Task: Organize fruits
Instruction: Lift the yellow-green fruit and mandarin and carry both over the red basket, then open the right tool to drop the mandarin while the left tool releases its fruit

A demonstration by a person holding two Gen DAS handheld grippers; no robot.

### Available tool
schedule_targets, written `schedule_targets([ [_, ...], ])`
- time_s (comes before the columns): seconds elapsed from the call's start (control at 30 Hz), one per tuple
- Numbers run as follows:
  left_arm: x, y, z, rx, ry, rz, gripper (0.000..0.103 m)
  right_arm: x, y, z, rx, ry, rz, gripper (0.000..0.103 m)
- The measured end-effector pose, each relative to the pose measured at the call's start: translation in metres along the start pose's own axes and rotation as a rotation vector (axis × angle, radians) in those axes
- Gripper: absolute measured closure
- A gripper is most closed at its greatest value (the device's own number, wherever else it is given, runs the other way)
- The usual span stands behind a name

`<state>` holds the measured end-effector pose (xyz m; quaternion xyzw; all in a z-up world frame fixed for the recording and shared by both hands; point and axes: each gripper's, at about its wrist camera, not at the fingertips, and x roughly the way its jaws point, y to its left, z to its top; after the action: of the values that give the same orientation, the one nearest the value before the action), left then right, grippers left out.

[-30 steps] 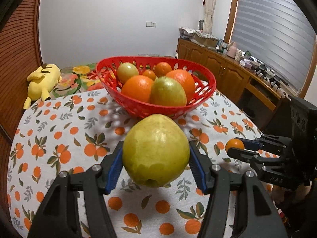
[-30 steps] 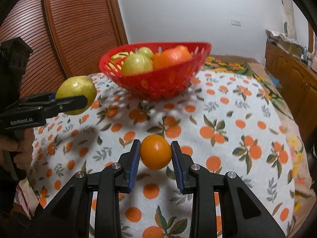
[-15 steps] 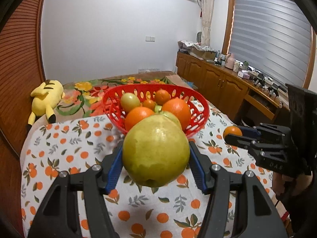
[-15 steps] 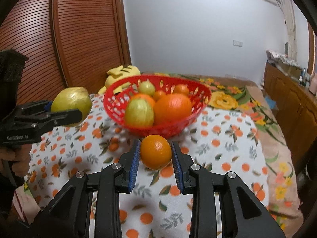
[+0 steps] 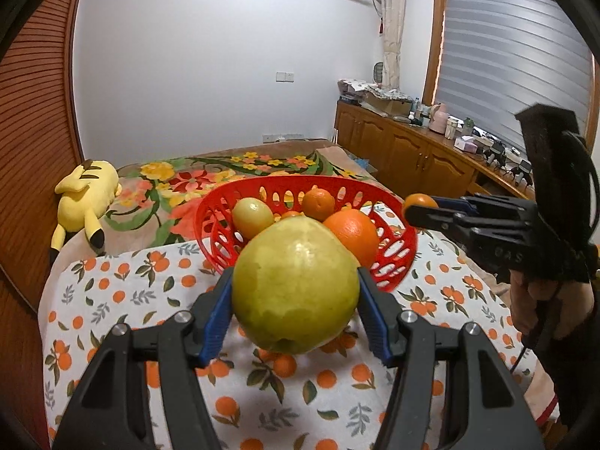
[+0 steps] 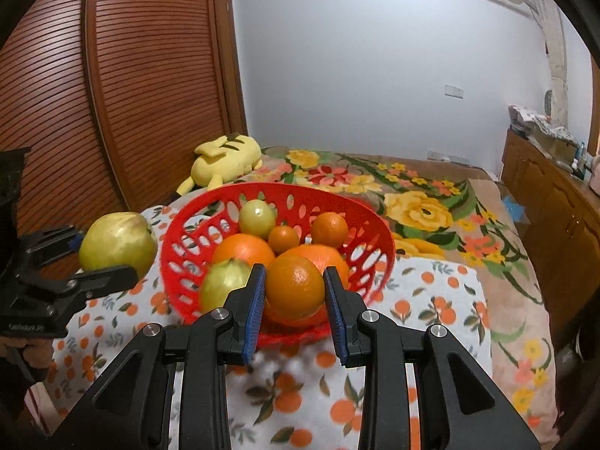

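Fruit fills both grippers: the left gripper [image 5: 296,300] clamps a yellow-green pear [image 5: 295,285], mottled and matte, and the right gripper [image 6: 294,298] pinches a small orange [image 6: 294,287], both raised before the red basket [image 6: 369,225]. The pear hides the basket's middle; a fruit beneath may be another orange.

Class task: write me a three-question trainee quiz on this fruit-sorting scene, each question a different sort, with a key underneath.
1. True or false: the left claw is shut on a green pear.
2. Multiple choice: what does the right claw hold? A) a banana B) a small orange C) nothing
3. Fill in: the other fruit lies in a ___ plastic basket on the orange-print tablecloth.

Key
1. True; the blue pads press both its sides.
2. B
3. red
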<state>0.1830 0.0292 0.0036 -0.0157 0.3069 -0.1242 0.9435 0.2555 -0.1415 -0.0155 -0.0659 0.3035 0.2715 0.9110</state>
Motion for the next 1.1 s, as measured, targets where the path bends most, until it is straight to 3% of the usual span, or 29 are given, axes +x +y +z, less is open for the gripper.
schedule_targets([
  [0.53, 0.050, 0.025, 0.018, -0.031, 0.041, 0.021, 0.043, 0.076, -0.009, 0.021, -0.017, 0.067, 0.058, 0.070],
  [0.57, 0.052, 0.027, 0.018, -0.035, 0.043, 0.019, 0.043, 0.077, -0.010, 0.021, -0.015, 0.069, 0.056, 0.057],
  [0.6, 0.054, 0.027, 0.018, -0.038, 0.045, 0.017, 0.043, 0.077, -0.011, 0.020, -0.011, 0.070, 0.052, 0.052],
  [1.1, 0.087, 0.035, 0.031, -0.018, 0.069, 0.057, 0.043, 0.053, -0.023, 0.008, 0.030, 0.024, 0.039, 0.050],
])
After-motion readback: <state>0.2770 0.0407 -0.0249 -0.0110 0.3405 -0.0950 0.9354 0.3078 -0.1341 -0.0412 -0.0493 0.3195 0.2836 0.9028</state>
